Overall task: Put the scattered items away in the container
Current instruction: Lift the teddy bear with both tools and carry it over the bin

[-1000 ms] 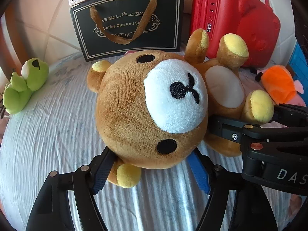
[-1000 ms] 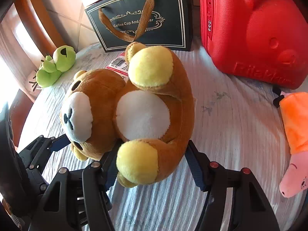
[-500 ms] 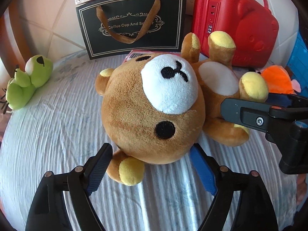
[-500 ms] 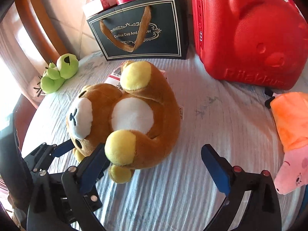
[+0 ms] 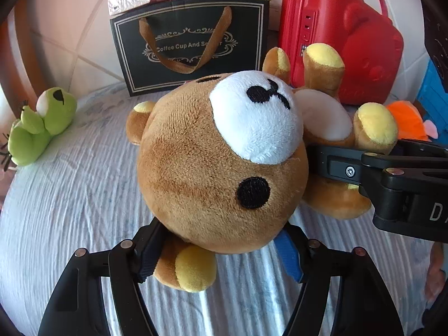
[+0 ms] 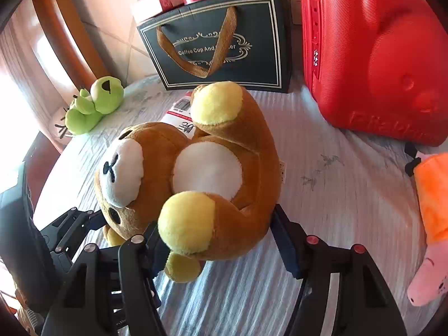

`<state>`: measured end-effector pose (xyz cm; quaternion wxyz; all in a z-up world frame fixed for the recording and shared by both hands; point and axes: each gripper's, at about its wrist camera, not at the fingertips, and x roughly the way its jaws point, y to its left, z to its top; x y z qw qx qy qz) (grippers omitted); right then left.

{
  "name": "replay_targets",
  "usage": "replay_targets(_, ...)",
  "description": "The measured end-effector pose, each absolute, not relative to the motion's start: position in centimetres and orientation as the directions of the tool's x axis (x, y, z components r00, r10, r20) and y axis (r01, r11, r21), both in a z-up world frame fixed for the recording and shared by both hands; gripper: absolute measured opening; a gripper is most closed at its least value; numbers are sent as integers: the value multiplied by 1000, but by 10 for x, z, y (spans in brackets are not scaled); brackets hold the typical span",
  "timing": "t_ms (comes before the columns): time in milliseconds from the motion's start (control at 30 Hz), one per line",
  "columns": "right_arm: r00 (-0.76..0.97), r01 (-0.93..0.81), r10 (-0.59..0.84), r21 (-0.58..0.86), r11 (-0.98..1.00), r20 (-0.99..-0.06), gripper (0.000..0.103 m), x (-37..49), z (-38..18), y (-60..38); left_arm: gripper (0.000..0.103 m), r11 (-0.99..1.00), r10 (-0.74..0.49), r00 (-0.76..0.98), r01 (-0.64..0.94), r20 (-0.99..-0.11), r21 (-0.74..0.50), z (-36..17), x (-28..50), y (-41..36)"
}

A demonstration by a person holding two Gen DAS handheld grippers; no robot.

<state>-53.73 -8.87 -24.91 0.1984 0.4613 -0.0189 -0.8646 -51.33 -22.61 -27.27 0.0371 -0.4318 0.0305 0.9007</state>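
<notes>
Striped cloth (image 6: 336, 196) under bear (image 6: 196, 173); both tongs gripping.

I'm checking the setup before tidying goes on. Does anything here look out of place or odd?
The brown bear plush lies on its back, feet toward the red suitcase, gripped at the head by the left claw and at the body by the right claw. A printed packet lies partly under it. Nothing looks damaged or spilled.
</notes>
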Motion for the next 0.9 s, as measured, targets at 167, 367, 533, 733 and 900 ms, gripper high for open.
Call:
replay_targets(167,-549,333,-371,212,-919,-748,63,-517,-218,-81,71,-994,54,-675,-109,-735,27,-235,-491,-221)
replay_targets(367,-645,315,-354,187,-931,-677,63,-472,-156,-63,71,-988,75,-752,-143,-655,50,-173,-450,-201)
replay_targets(533,-731,281,-323,166,-945,-601,63,-413,-99,-41,71,-978,120,-804,-196,-582,68,-116,-400,-177)
replay_targets(733,-815,218,-263,148,-965,-516,63,-341,-36,0,71,-964,178,-847,-253,-501,84,-51,-342,-131)
replay_targets(900,-880,152,-184,108,-982,-438,63,-279,13,47,71,-944,253,-868,-318,-427,88,-2,-295,-74)
